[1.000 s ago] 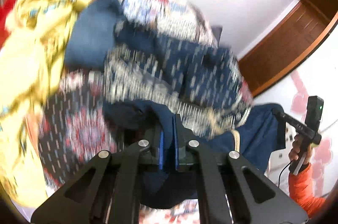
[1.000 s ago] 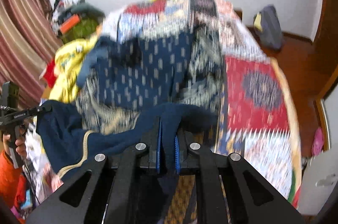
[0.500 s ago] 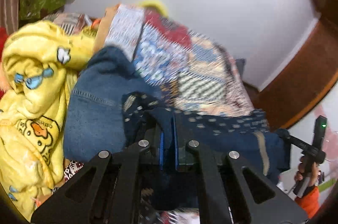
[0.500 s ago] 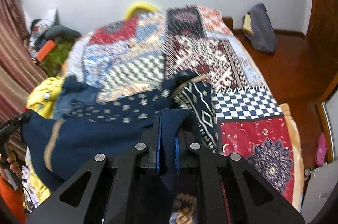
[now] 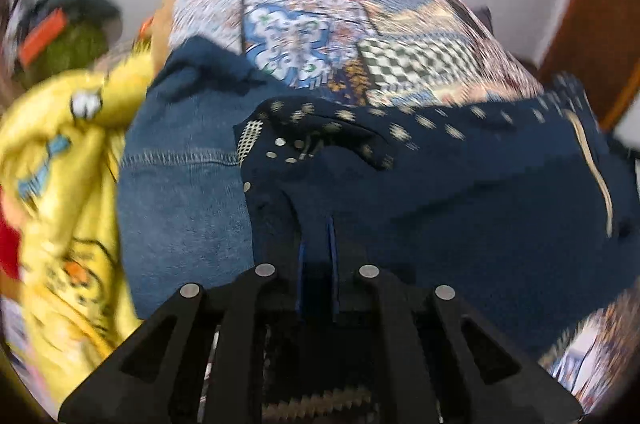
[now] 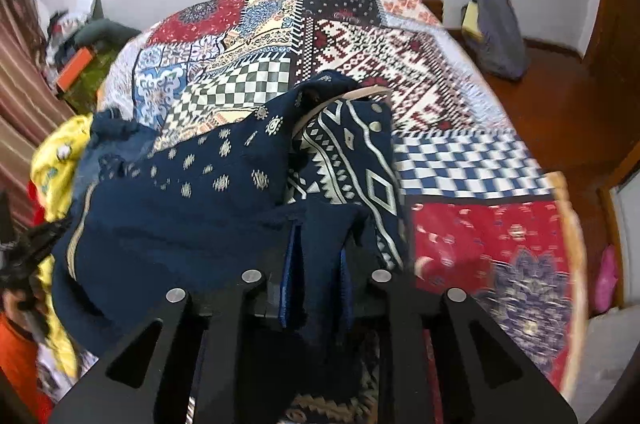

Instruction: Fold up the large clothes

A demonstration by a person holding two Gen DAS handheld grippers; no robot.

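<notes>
Release step of a fold: dark navy printed cotton garment (image 6: 208,208) lies doubled over on bed with patchwork quilt (image 6: 460,160), beside blue denim piece (image 5: 180,184) and yellow cartoon-print fabric (image 5: 60,184). Left hand-held gripper (image 5: 316,256) opening, blue pads apart, navy cloth between them. Right hand-held gripper (image 6: 316,276) likewise opening, a loose fold of the same cloth in its gap. Next move probably calls for letting go fully, backing both clear without dragging the top layer, then regripping for a further fold.
</notes>
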